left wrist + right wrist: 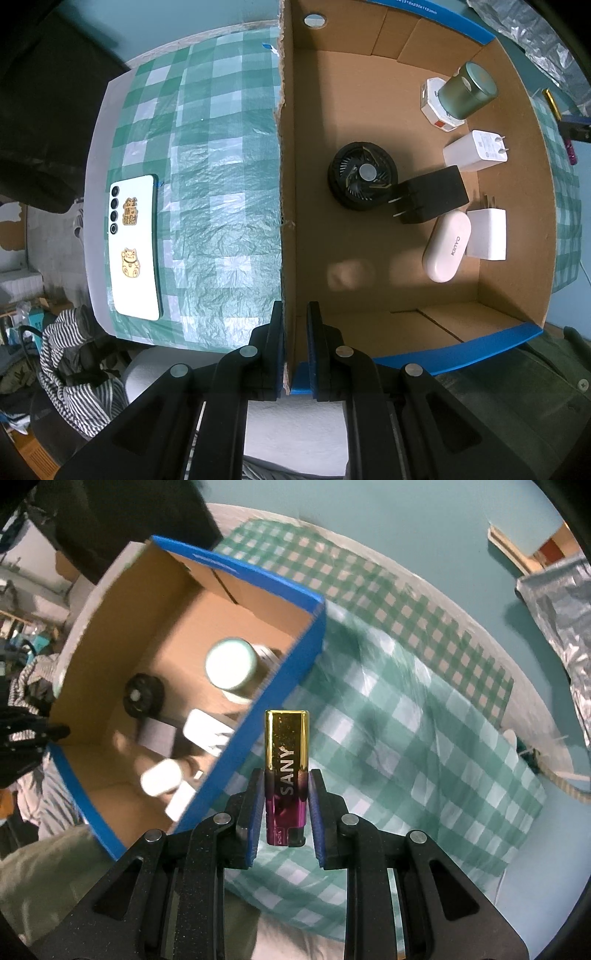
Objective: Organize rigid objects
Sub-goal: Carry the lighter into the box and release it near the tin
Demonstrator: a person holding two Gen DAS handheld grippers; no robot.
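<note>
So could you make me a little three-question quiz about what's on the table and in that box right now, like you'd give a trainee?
1. True or false: the right tool holds the gold and purple lighter marked SANY.
2. What does the left tool clamp? A) the white phone B) the wall of the cardboard box C) the black fan
3. Fill in: the white phone lies on the checked ____ , outside the box.

Key:
1. True; the lighter sits between the tool's pads, over the checked cloth beside the box.
2. B; the tool is shut on the box's wall.
3. Cloth.
</note>
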